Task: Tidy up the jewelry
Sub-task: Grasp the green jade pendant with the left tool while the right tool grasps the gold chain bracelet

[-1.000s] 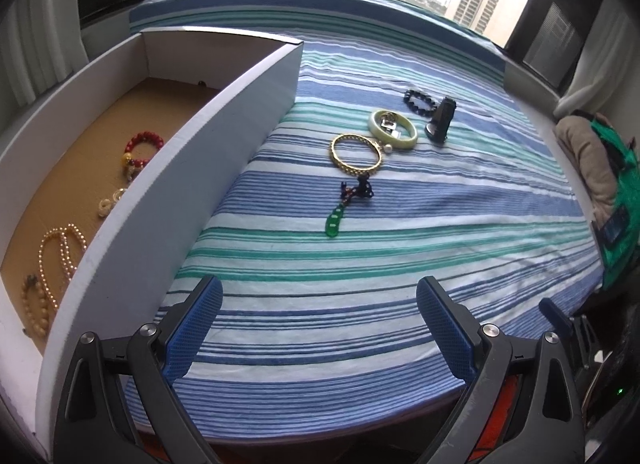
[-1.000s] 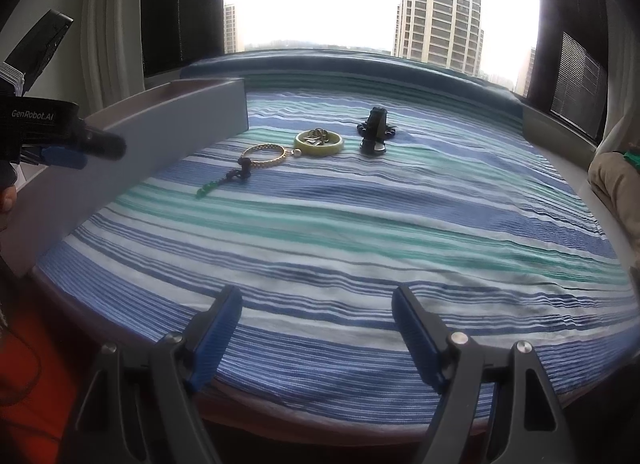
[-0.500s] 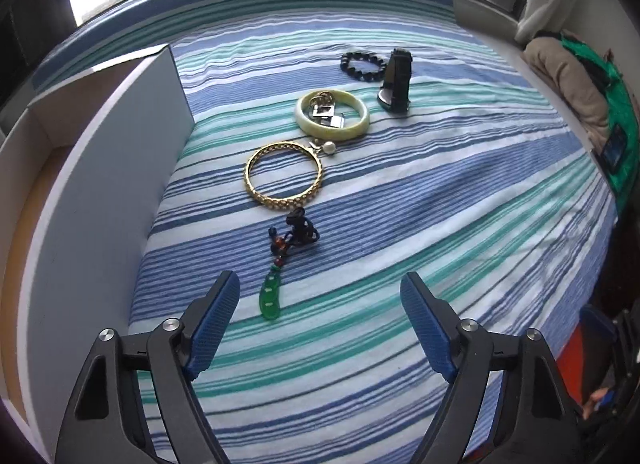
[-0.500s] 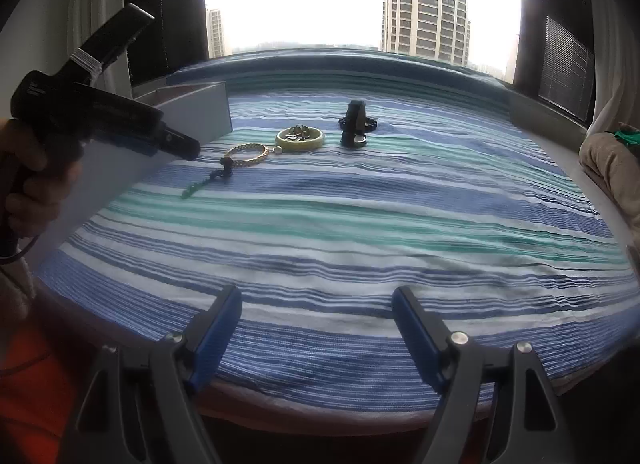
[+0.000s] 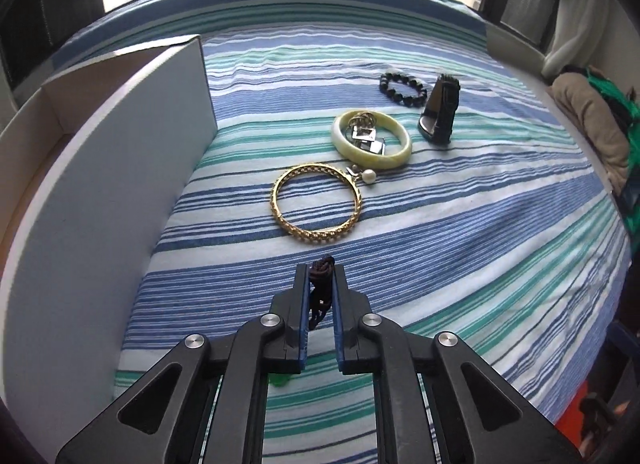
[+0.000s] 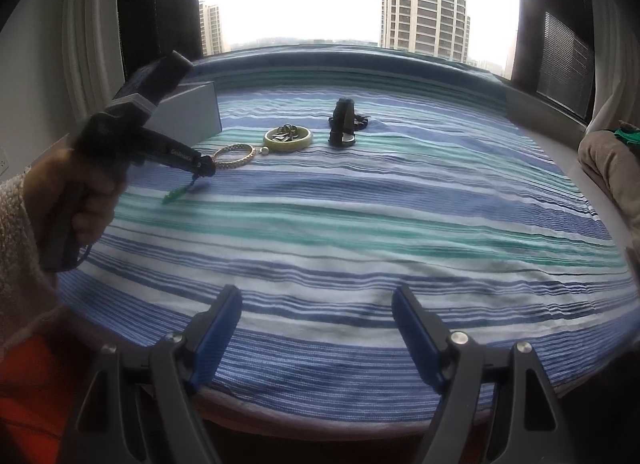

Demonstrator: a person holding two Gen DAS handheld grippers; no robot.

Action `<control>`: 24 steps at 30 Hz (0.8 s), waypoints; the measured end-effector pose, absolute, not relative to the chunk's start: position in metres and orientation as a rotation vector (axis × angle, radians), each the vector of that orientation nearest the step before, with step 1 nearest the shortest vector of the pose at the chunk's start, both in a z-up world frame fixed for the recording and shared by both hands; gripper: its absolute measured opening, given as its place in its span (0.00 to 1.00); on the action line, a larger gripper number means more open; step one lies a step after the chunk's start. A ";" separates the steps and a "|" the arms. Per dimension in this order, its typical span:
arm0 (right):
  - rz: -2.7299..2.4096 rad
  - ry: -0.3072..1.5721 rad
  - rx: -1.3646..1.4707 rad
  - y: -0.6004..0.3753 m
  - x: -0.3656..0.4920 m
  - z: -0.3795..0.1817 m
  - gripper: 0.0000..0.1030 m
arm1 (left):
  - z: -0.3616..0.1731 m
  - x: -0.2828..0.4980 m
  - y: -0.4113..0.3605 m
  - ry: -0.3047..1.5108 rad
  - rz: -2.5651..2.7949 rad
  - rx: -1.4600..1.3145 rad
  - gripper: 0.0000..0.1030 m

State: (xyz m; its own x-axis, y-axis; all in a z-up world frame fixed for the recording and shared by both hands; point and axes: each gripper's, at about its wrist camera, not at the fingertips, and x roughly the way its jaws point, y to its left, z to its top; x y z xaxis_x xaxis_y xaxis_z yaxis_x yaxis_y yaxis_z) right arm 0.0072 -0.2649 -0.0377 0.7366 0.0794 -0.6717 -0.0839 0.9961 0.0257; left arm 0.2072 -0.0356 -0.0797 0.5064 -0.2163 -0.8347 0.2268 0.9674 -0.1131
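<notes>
- We see a white open cardboard box (image 5: 120,184) left of the jewelry on the blue-and-green striped bedspread (image 5: 480,244)
- Ahead of our left tongs (image 5: 320,276) lie a gold filigree bangle (image 5: 317,202), a pale green jade bangle (image 5: 372,139) and a black bead bracelet (image 5: 402,88), with nothing in between
- Our left tongs are clenched on the dark knotted cord of the green pendant (image 6: 172,195), which trails onto the bedspread
- Our right tongs (image 6: 316,312) gape wide, empty, over bare bedspread

The left gripper (image 5: 321,284) pitches steeply down, jaws clamped together (gripped by a hand (image 6: 86,200) at nine o'clock); the right gripper (image 6: 318,328) gapes.
</notes>
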 end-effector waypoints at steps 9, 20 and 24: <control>0.346 0.949 0.275 -0.272 0.173 -0.018 0.40 | -0.033 0.143 0.038 0.917 -0.232 -0.164 0.08; 0.253 1.179 0.036 -0.163 0.294 -0.076 0.29 | -0.006 0.107 0.074 0.878 -0.228 -0.258 0.08; 0.224 1.173 -0.036 -0.152 0.288 -0.073 0.05 | 0.015 0.095 0.091 0.863 -0.232 -0.306 0.08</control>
